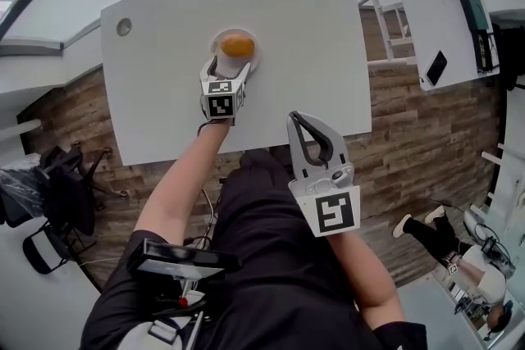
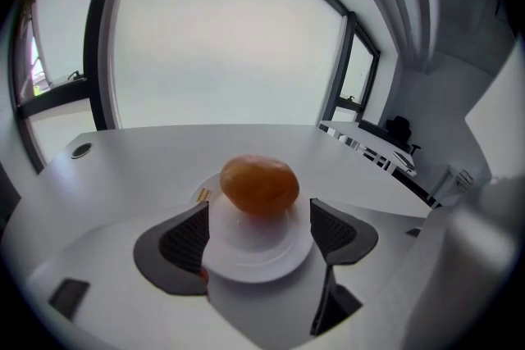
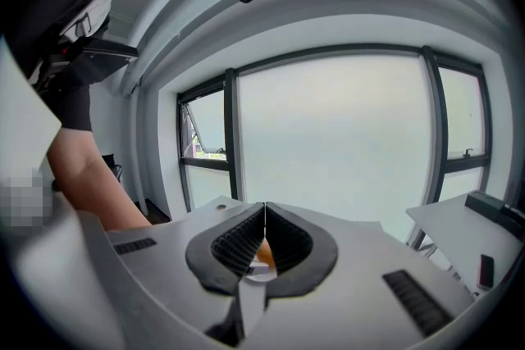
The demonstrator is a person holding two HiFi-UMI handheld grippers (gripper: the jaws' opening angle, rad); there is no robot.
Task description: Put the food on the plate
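— Where is the food (image 1: 237, 45) sitting?
— It's lying on the plate (image 1: 253, 58), on the worktop (image 1: 312, 29), straight ahead of my left hand-held gripper (image 2: 261, 229), long axis running across the jaws. That one's gaping wide, gripping nothing, its jaws flanking the plate's near rim.
— And the right?
— My right hand-held gripper (image 3: 264, 213) is hanging off the worktop's edge, pressed closed and empty. The left is far nearer.
— Anything unclear?
— A reddish speck by the left jaw; I'm not making it out.
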